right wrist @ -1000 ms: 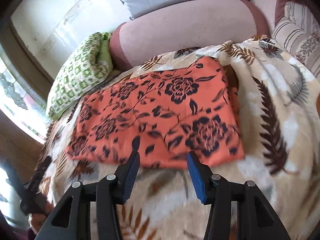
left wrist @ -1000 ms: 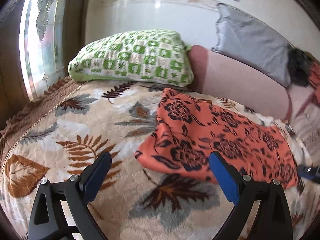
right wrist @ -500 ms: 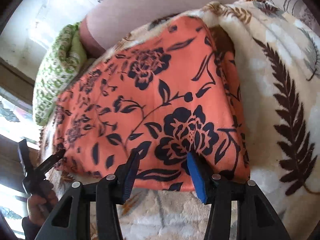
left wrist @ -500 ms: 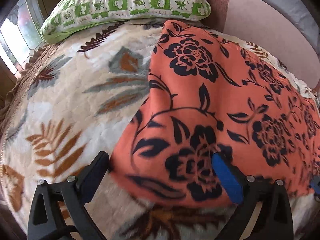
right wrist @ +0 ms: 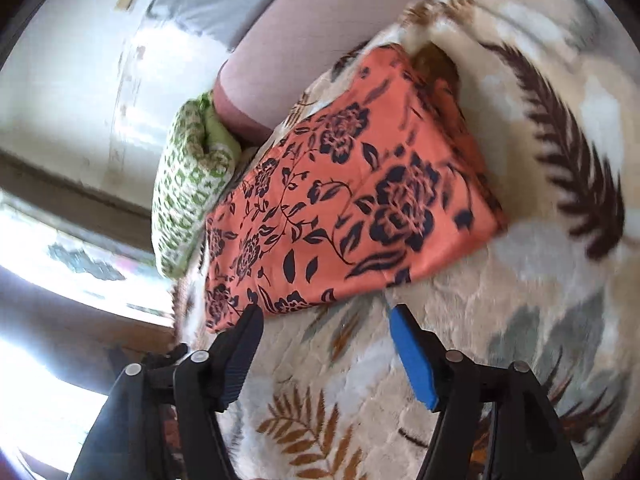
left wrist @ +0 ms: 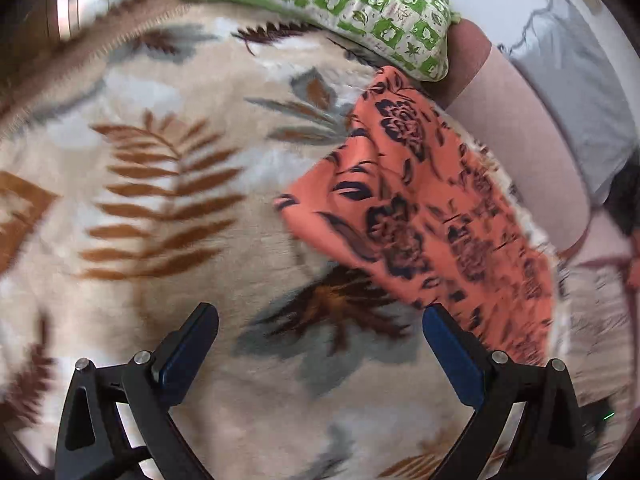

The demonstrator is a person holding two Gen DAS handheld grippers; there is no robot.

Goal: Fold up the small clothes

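Observation:
An orange cloth with black flowers [left wrist: 424, 208] lies folded flat on the leaf-patterned blanket [left wrist: 168, 208]. In the left wrist view it stretches away to the upper right of my left gripper [left wrist: 320, 320], which stands wide open over bare blanket, its right finger just short of the cloth's near edge. In the right wrist view the cloth [right wrist: 344, 208] lies just beyond my right gripper [right wrist: 324, 316]. Those jaws are opening, with only blanket between them. Both views are motion-blurred.
A green-and-white checked pillow [left wrist: 360, 8] lies at the head of the bed beside a pink bolster [left wrist: 516, 128], with a grey pillow [left wrist: 572, 80] behind it. The pillow [right wrist: 188, 196] and a bright window [right wrist: 52, 264] show left in the right wrist view.
Both grippers have drawn back from over the cloth's near edge and rolled; the cloth now lies beyond their fingertips. The right jaws have spread wider.

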